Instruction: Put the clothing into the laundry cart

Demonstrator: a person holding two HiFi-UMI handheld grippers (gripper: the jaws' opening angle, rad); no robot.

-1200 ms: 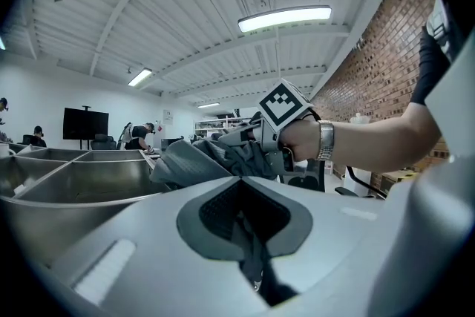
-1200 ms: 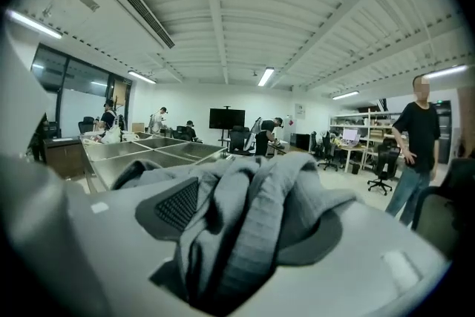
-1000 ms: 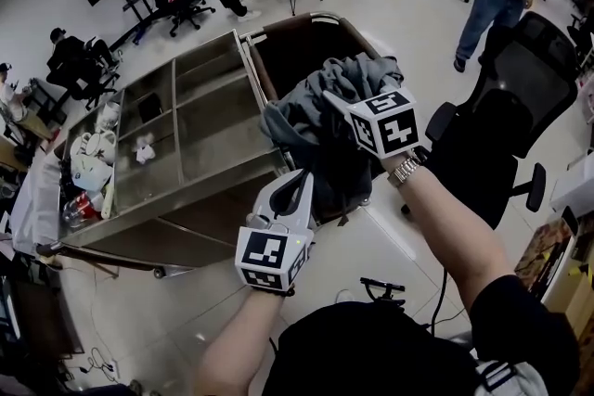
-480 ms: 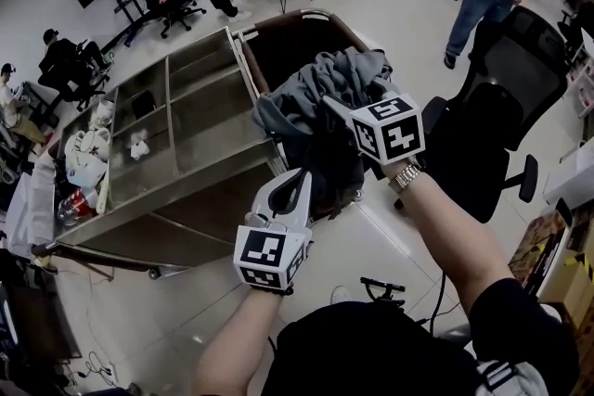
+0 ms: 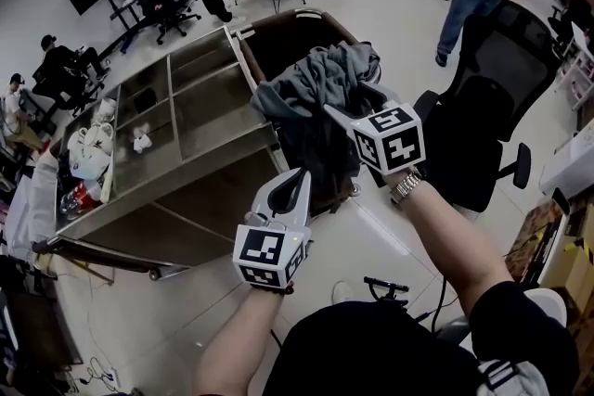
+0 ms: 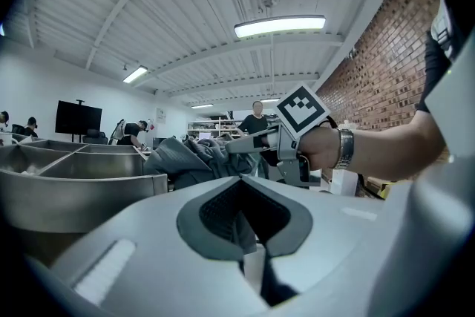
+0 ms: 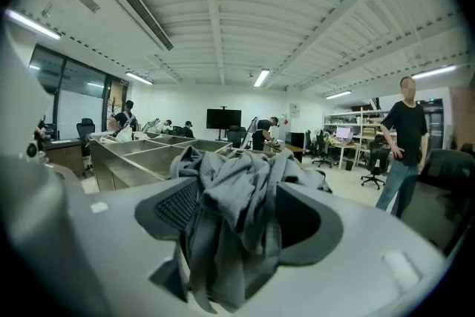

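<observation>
A person's right gripper is clamped on a bunched grey garment, and the cloth spills out between its jaws. The left gripper, lower and nearer the person, is closed to a narrow slit that pinches the garment's hanging lower end. The garment hangs in the air over the near rim of the brown laundry cart, beside a steel compartment unit.

Long ceiling tubes pour bright, even light; under them the pale floor carries a soft sheen and only faint shadows. Every view bulges fisheye-fashion, the gripper views black at their corners, their nearest foreground soft and unfocused.
</observation>
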